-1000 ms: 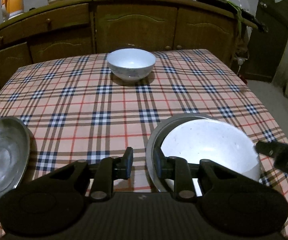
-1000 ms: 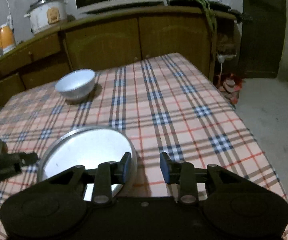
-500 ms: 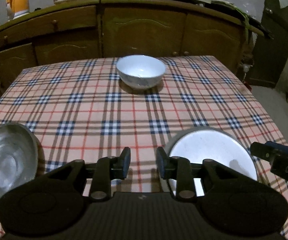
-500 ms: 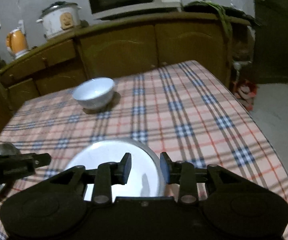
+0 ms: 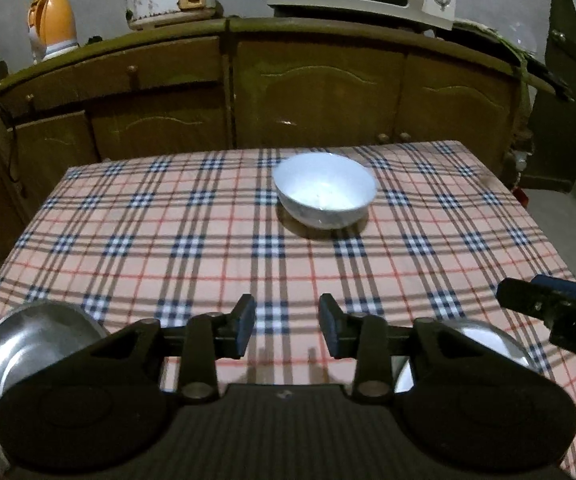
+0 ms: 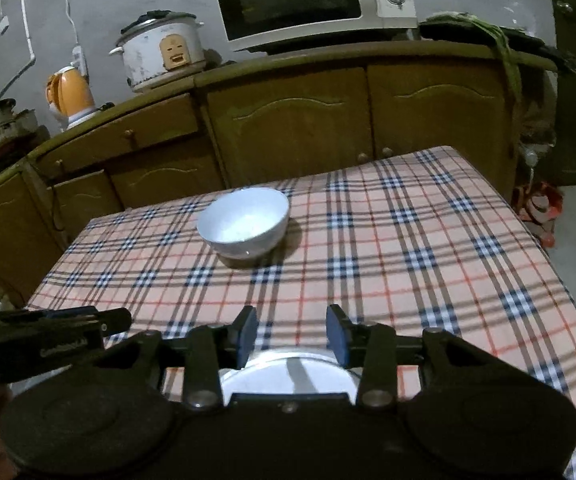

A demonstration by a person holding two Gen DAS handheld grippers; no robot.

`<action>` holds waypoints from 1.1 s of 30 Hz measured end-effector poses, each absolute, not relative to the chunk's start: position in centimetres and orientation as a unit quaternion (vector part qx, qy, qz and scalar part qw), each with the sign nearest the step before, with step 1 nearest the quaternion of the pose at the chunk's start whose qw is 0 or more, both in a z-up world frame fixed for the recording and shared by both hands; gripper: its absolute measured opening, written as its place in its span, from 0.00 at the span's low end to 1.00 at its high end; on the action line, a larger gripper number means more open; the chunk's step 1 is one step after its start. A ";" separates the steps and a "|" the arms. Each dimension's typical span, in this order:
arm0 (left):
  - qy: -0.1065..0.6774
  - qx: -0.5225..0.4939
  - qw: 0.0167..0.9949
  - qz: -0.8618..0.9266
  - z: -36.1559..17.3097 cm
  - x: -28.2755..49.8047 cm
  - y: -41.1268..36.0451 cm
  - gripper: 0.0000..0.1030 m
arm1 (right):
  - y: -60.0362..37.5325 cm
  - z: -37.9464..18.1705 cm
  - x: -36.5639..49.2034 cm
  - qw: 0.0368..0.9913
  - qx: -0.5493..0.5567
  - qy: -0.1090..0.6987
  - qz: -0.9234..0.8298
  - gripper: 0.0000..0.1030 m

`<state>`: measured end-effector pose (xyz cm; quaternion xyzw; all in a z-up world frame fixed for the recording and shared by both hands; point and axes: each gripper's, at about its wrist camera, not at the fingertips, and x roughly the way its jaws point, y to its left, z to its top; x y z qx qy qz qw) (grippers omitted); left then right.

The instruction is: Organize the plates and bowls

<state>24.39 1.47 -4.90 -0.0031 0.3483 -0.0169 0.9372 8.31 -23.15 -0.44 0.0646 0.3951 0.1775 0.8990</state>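
My black tongs [image 5: 287, 330] carry blue pads [image 5: 244, 330]. Beneath them the tablecloth [image 5: 168, 240] is peach plaid, navy and red lines. White bowl [image 5: 324, 195] at centre, silver steel dish [image 5: 20, 344] lower left, orange kettle [image 5: 53, 26] upper left, brown cabinets [image 5: 320, 92] behind.

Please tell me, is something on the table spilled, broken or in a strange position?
Nothing stands out. The white bowl stands upright and whole on the checked tablecloth. The steel bowl and the plate sit at the near edge, partly hidden. No spill shows. Both grippers are open and empty.
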 end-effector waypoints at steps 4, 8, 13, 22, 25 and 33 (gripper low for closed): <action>0.350 -0.001 0.937 -0.015 -4.9 25.8 1.7 0.38 | -22.3 -0.5 9.9 0.897 0.058 0.398 0.184 0.50; 0.353 -0.003 0.936 -0.009 -5.2 28.0 2.3 0.38 | -21.6 -0.9 12.1 0.892 0.061 0.404 0.195 0.53; 0.356 -0.004 0.934 0.004 -5.5 31.7 3.2 0.39 | -20.4 -1.9 15.9 0.887 0.069 0.412 0.194 0.53; 0.357 0.005 0.934 0.000 -6.9 39.6 3.1 0.41 | -17.0 -6.3 23.6 0.867 0.105 0.448 0.191 0.53; 0.361 0.014 0.933 -0.006 -7.7 41.8 2.7 0.41 | -15.9 -8.0 25.5 0.861 0.103 0.461 0.189 0.53; 0.386 0.011 0.922 -0.034 -10.3 45.6 2.6 0.23 | -14.7 -12.2 28.1 0.838 0.127 0.498 0.185 0.44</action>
